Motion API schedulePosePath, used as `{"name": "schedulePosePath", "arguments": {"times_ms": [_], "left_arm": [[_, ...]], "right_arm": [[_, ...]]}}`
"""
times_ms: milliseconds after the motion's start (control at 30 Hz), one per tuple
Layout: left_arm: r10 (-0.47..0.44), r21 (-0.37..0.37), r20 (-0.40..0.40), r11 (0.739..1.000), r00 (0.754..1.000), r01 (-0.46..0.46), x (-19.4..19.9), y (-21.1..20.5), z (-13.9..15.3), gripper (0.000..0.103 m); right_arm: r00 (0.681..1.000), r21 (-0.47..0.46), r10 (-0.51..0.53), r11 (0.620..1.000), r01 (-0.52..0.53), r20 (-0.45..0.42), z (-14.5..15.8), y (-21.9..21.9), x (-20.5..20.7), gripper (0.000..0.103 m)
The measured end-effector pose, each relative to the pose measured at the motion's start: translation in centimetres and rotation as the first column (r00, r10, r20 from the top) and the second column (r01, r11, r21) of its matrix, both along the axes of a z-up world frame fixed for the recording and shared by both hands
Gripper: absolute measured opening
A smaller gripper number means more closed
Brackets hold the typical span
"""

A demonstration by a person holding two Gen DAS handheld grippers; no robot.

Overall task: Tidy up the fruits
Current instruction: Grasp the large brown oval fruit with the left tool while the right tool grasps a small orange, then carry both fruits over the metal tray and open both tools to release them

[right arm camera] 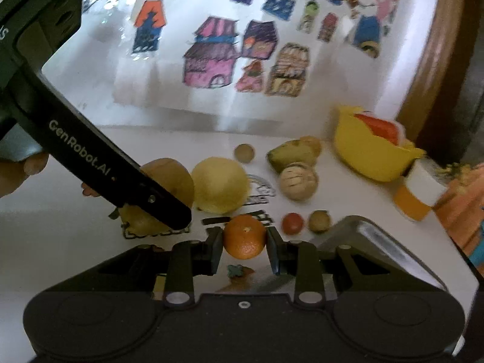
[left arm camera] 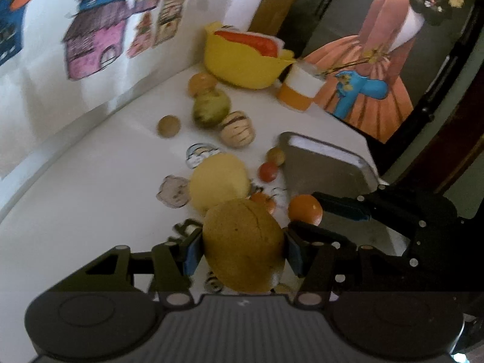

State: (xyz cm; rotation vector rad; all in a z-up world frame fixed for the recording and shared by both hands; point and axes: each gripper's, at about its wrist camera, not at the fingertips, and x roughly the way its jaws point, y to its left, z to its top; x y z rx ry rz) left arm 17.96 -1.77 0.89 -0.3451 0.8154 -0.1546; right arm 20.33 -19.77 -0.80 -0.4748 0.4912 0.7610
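**Both grippers loaded, tray bare**

My left gripper (left arm camera: 242,254) is clamped on a brown fruit (left arm camera: 242,248); my right gripper (right arm camera: 244,242) on an orange (right arm camera: 244,236). Ahead of the jaws the tray (left arm camera: 320,166) looks empty, with other fruit loose on the table (left arm camera: 90,181). I judge most sorting remains.

A white table (left arm camera: 90,181) stands against a white wall (right arm camera: 99,69) covered with coloured drawings of houses (right arm camera: 211,57). A dark painting of an orange dress (left arm camera: 378,69) leans nearby.
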Motion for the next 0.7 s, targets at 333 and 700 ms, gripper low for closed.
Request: {"name": "schedulePosePath", "arguments": {"times_ms": [333, 700], "left_arm": [[-0.036, -0.022, 0.131, 0.999, 0.991, 0.039, 5.2, -5.3, 1.3, 0.060], [-0.113, 0.029, 0.117, 0.993, 0.987, 0.110, 12.4, -10.3, -0.7, 0.060]], "right_arm": [[0.980, 0.015, -0.197, 0.980, 0.196, 0.043, 1.9, -6.0, 2.9, 0.033], [0.949, -0.044, -0.316, 0.948, 0.316, -0.001, -0.5, -10.2, 9.8, 0.033]]}}
